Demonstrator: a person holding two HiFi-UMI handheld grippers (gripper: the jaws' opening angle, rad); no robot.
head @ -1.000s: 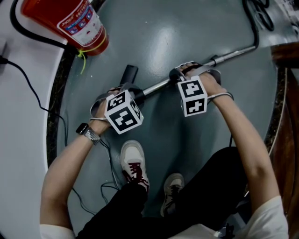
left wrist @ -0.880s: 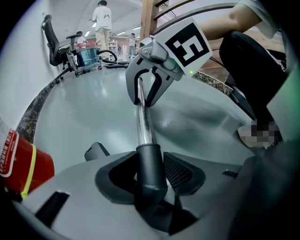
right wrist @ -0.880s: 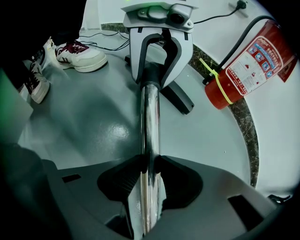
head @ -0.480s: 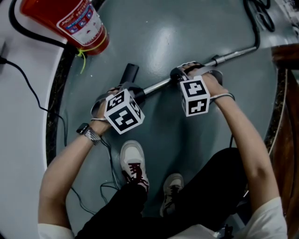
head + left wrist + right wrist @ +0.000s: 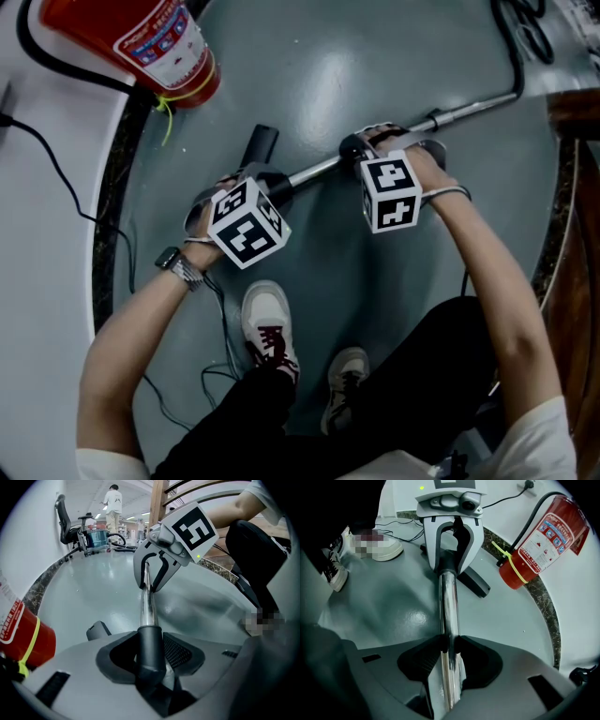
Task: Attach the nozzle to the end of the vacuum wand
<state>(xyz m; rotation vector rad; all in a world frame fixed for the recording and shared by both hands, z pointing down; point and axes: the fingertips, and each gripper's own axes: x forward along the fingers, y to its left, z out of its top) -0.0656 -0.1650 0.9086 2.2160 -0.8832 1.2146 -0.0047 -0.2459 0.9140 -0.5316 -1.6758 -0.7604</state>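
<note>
Nozzle (image 5: 262, 147) clamped in left tool (image 5: 151, 643), vacuum wand (image 5: 449, 604) clamped in right tool (image 5: 449, 645), red fire extinguisher (image 5: 141, 42) near

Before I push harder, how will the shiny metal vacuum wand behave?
Probably stiff: the shiny metal vacuum wand runs straight, without sag. Its polished round surface may slip or twist in the right tongs.

**Glossy grey floor inside a stone border**

The glossy grey-green floor (image 5: 375, 75) is ringed by a dark speckled stone border (image 5: 111, 216). A red cylindrical fire extinguisher (image 5: 141, 42) sits at the upper left edge. A black plastic nozzle (image 5: 261, 145) rests mid-floor. Thin black cables (image 5: 225, 337) trail beside two pale sneakers (image 5: 267, 323) near the lower edge.
</note>
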